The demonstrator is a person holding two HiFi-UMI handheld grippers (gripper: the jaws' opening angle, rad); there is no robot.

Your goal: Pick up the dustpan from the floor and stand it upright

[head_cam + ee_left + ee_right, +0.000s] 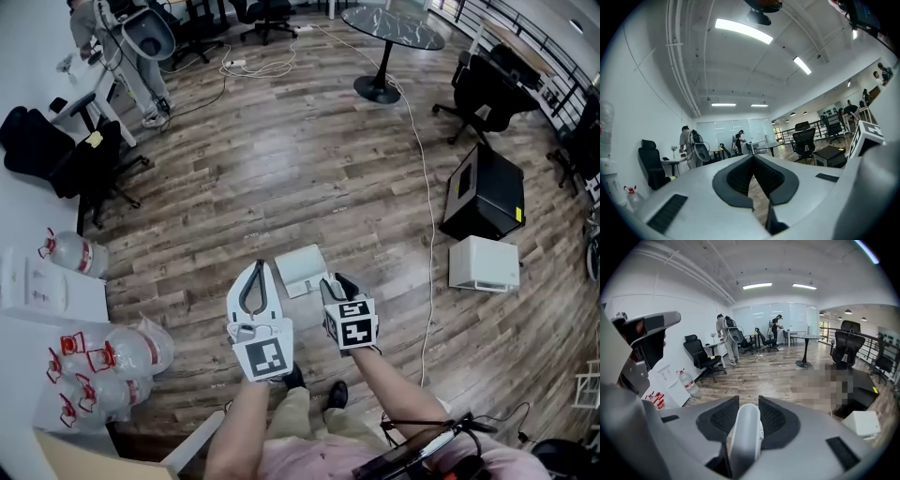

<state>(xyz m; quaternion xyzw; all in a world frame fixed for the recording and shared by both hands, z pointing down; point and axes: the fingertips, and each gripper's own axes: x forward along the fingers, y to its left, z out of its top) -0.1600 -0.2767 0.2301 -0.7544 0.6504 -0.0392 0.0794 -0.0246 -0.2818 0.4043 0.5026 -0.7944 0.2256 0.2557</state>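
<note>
The white dustpan [302, 269] is low over the wooden floor, just ahead of my feet. Its pale handle [744, 437] runs back between the dark pads of my right gripper [746, 405], which is shut on it. In the head view my right gripper [331, 282] sits at the pan's right edge. My left gripper [260, 267] is beside the pan on its left, not touching it. In the left gripper view the pads of my left gripper [753, 158] meet at their tips with nothing between them.
A black box [483, 192] and a white box [483, 263] stand on the floor to the right, with a white cable [427, 187] running past them. Water bottles [70, 253] and a white cabinet lie left. Office chairs [75, 155], a round table [392, 26] and a person [141, 56] are farther off.
</note>
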